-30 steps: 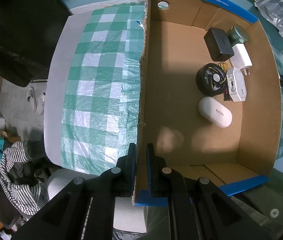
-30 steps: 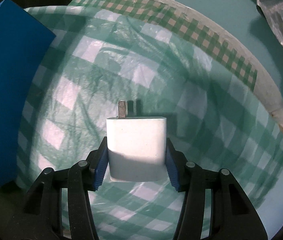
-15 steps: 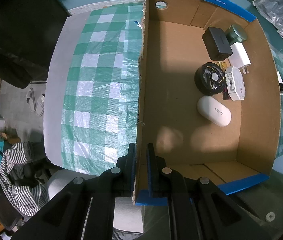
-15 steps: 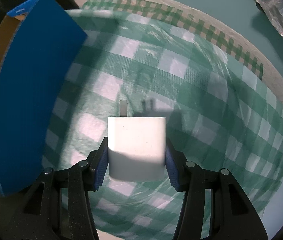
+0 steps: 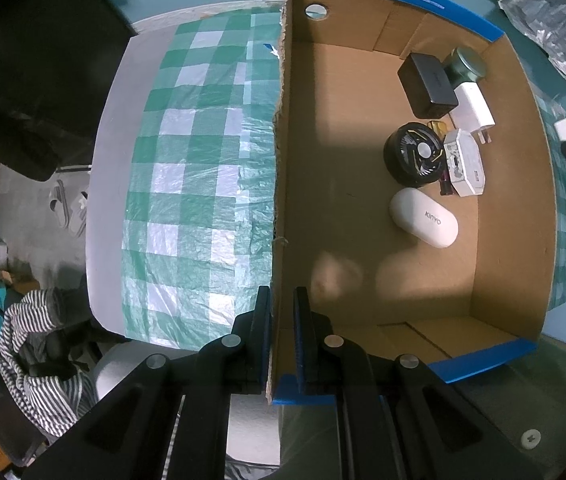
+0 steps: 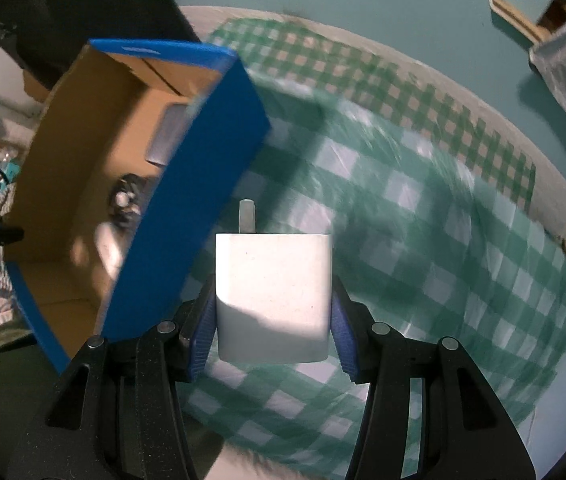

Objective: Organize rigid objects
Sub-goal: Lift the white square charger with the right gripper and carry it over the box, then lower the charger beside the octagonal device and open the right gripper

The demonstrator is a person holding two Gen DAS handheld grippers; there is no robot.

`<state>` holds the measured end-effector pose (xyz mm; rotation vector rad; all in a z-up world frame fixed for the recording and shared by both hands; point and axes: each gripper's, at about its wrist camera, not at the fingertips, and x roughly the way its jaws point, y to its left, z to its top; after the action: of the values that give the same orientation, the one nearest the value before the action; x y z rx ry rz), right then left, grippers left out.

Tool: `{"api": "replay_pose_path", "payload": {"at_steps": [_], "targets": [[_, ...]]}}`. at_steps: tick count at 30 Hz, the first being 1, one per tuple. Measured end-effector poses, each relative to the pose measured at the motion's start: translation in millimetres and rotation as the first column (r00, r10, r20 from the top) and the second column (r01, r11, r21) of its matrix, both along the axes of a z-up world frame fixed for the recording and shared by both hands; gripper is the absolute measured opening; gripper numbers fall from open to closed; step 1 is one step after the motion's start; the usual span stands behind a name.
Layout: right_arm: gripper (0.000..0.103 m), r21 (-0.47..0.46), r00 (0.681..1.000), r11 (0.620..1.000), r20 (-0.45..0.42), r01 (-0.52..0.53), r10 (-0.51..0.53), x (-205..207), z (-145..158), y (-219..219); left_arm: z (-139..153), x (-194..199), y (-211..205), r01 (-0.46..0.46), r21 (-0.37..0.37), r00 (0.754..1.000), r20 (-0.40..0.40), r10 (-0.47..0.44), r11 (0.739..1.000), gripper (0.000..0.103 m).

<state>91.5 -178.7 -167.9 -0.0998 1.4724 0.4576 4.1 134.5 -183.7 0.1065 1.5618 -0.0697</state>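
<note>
I am gripping the white charger (image 6: 273, 296) between my right gripper's (image 6: 273, 326) 2 blue pads, its metal prong pointing away from me, above the green checked cloth (image 6: 423, 240) just beside the cardboard box (image 6: 187, 184). My left gripper (image 5: 281, 344) is pinching the box's near wall, jaws clenched on the cardboard. Inside the box are lying a black fan (image 5: 413, 154) and a white case (image 5: 423, 218).
</note>
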Motion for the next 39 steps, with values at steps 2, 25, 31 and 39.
{"api": "replay_pose_path", "payload": {"at_steps": [2,25,31,39], "targets": [[0.052,0.01,1.0,1.0,0.016,-0.024,0.024,1,11,10,0,0,0,0.004,-0.003,1.0,0.0,-0.004,1.0,0.009],[0.052,-0.005,0.954,0.956,0.056,-0.294,0.293,-3,27,120,3,-2,3,-0.01,-0.017,1.0,0.013,0.01,1.0,0.009],[0.052,-0.021,0.948,0.948,0.029,-0.317,0.318,-3,14,134,2,-3,3,-0.012,-0.017,1.0,0.012,0.012,1.0,0.009],[0.052,-0.066,0.941,0.94,0.019,-0.335,0.337,-5,-1,145,2,-3,3,-0.015,-0.018,1.0,0.01,0.015,1.0,0.009]]}}
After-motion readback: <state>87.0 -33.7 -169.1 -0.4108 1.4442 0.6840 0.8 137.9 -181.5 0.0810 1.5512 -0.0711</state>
